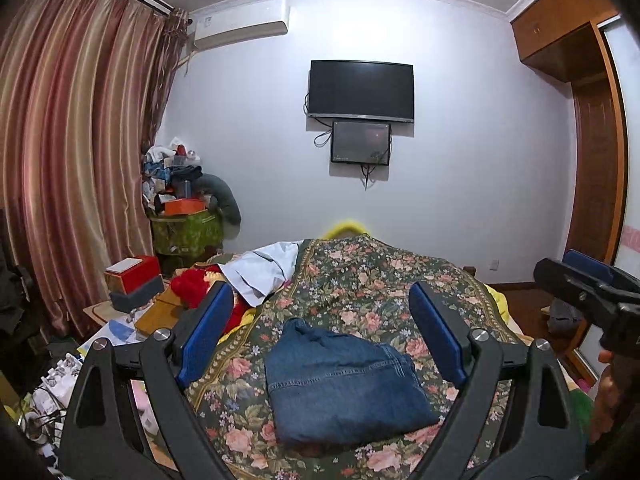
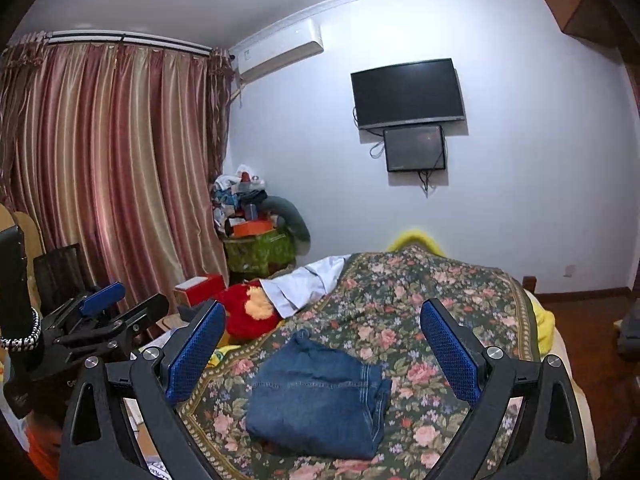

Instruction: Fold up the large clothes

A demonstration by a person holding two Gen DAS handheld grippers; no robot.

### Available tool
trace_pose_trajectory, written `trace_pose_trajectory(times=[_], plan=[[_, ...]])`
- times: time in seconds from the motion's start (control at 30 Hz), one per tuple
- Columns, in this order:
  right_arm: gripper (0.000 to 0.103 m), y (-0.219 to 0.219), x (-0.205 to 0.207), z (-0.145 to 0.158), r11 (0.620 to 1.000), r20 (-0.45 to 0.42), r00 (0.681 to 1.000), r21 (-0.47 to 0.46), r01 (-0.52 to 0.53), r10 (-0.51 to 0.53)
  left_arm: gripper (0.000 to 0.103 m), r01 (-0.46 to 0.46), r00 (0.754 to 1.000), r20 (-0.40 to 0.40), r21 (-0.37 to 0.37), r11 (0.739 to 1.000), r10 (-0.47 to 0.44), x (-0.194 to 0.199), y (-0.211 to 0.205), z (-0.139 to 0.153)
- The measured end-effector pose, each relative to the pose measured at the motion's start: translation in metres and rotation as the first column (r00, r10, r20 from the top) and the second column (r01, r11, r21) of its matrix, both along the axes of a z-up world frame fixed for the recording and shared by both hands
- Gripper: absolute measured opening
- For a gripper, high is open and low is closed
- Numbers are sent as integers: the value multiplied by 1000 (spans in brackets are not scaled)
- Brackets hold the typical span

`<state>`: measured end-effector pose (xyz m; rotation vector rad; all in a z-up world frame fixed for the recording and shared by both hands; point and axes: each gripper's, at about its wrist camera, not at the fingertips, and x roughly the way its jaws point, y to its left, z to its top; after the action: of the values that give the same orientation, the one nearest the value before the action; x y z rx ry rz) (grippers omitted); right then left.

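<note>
Folded blue jeans (image 1: pixel 344 384) lie as a compact bundle on the floral bedspread (image 1: pixel 372 276); they also show in the right wrist view (image 2: pixel 320 392). My left gripper (image 1: pixel 320 332) is open and empty, held above and behind the jeans, fingers either side of them in view. My right gripper (image 2: pixel 324 344) is open and empty too, likewise raised off the jeans. The right gripper also shows at the right edge of the left wrist view (image 1: pixel 588 284), and the left gripper at the left of the right wrist view (image 2: pixel 96 312).
A white garment (image 1: pixel 264 268) and a red plush (image 2: pixel 250 314) lie at the bed's far left. Red box (image 1: pixel 134 274) and clutter crowd the left side by the curtain (image 1: pixel 72 152). A wardrobe (image 1: pixel 596 132) stands right; a TV (image 1: pixel 360 90) hangs on the wall.
</note>
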<state>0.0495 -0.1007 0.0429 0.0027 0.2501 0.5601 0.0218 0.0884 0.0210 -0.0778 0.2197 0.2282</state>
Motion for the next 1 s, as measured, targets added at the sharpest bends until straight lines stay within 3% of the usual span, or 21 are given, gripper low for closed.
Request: trace_pose_trajectory(times=[1.0], plan=[[98, 0, 9, -13, 999, -31, 999, -31, 15, -16, 91, 16, 1000, -14, -13, 1000, -16, -1, -4, -8]])
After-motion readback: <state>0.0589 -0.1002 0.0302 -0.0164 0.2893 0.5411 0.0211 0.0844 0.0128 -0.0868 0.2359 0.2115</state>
